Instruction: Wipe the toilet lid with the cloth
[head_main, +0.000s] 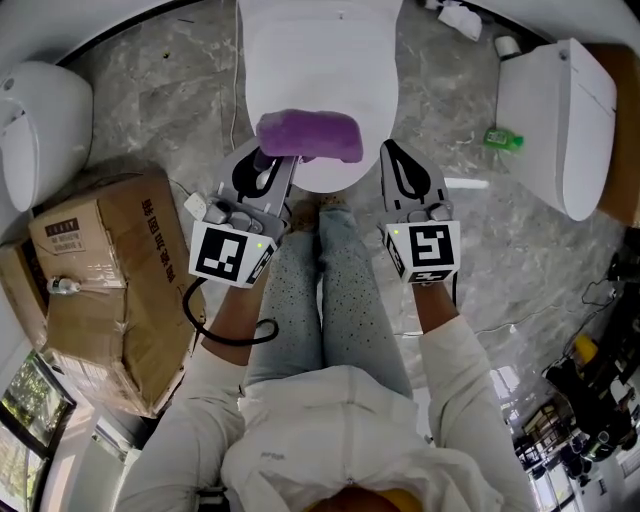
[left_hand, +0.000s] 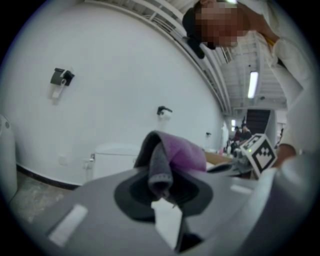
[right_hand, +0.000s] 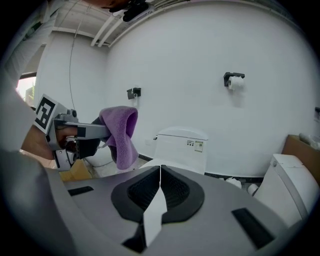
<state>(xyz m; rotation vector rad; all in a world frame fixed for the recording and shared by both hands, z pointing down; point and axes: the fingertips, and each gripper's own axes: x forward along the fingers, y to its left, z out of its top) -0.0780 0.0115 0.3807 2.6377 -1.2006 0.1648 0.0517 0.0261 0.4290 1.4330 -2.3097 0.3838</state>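
The white toilet (head_main: 320, 60) stands straight ahead with its lid down; in the right gripper view the toilet (right_hand: 181, 145) sits against the white wall. A purple cloth (head_main: 310, 135) hangs bunched over the lid's near end. My left gripper (head_main: 262, 165) is shut on it, and in the left gripper view the cloth (left_hand: 172, 155) is pinched between the jaws of that gripper (left_hand: 161, 187). My right gripper (head_main: 400, 170) is beside it to the right, shut and holding nothing. From the right gripper (right_hand: 160, 172) the cloth (right_hand: 121, 132) shows at the left, drooping from the left gripper (right_hand: 75, 132).
A cardboard box (head_main: 100, 280) sits on the marble floor at the left, with a white fixture (head_main: 40, 130) behind it. A second toilet (head_main: 560, 120) stands at the right, a green bottle (head_main: 503, 138) beside it. A paper holder (right_hand: 233, 79) hangs on the wall.
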